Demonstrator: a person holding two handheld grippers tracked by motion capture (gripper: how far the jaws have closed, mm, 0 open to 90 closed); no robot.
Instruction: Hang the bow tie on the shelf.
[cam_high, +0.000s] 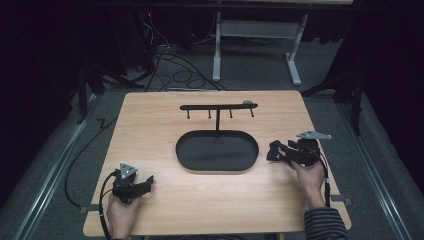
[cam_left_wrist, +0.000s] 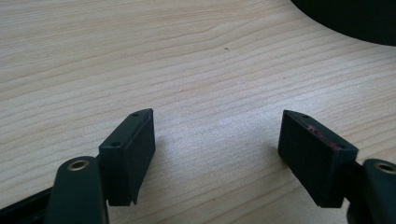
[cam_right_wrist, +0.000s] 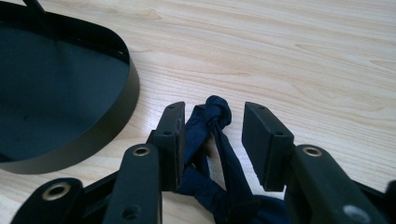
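A black oval tray (cam_high: 181, 150) lies mid-table, and a post rises from its far edge to a black bar with small hooks (cam_high: 218, 106). Just right of the tray, my right gripper (cam_high: 280, 151) points left with a knotted dark blue cloth band (cam_high: 272, 152) at its tip. In the right gripper view the band (cam_right_wrist: 219, 116) runs between the jaws of my right gripper (cam_right_wrist: 214, 106). It lies against the left pad and clear of the right pad, so the jaws stand open. My left gripper (cam_high: 148, 182) rests at the front left. Its jaws (cam_left_wrist: 217, 113) are wide open over bare wood.
The tray's wall (cam_right_wrist: 116, 116) stands close to the right gripper's left jaw, and its edge (cam_left_wrist: 355, 18) shows ahead of the left gripper. Cables and a desk frame (cam_high: 260, 45) lie on the floor beyond the table's far edge.
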